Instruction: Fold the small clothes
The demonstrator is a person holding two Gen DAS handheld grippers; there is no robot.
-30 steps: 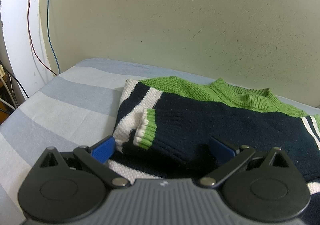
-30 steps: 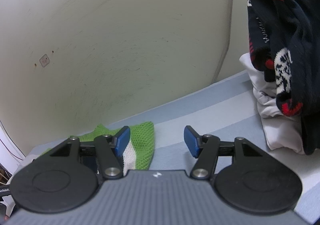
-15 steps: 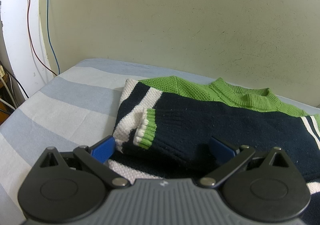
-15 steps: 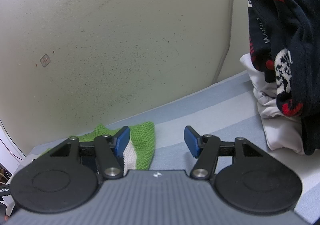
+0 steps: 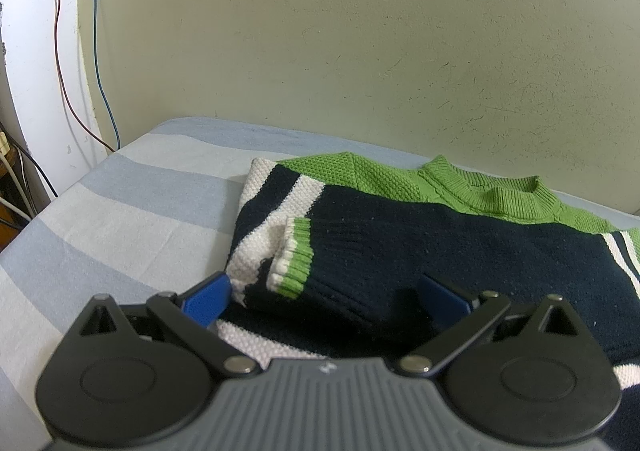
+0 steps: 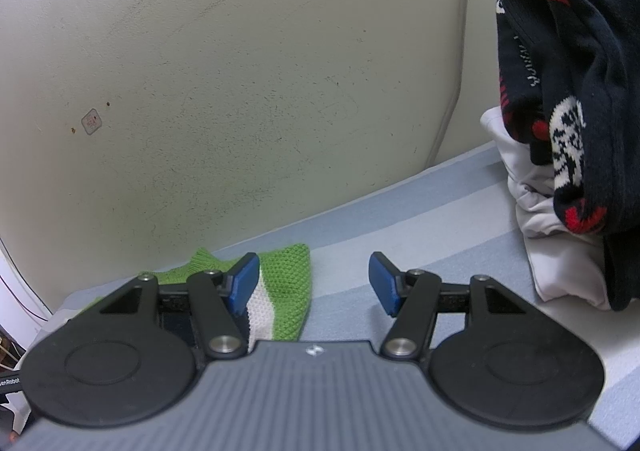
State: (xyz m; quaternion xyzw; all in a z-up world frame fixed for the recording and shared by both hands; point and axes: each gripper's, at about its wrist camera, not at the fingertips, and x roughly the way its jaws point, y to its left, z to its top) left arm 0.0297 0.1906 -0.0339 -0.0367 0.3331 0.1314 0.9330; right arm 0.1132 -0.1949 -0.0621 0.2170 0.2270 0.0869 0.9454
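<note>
A small knit sweater (image 5: 460, 247), navy with white stripes and a green yoke and collar, lies on the striped bed. One sleeve is folded across its front, its green and white cuff (image 5: 294, 259) near the left side. My left gripper (image 5: 324, 297) is open and empty, low over the sweater's near left part, one finger on each side of the folded sleeve. My right gripper (image 6: 314, 287) is open and empty above the sheet; the sweater's green and white right shoulder (image 6: 280, 291) shows behind its left finger.
The blue and white striped sheet (image 5: 120, 219) covers the bed against a pale wall (image 5: 320, 31). Cables (image 5: 80, 51) hang at the far left. A pile of clothes, a navy, red and white garment (image 6: 568, 71) over a white one (image 6: 560, 251), sits at the right.
</note>
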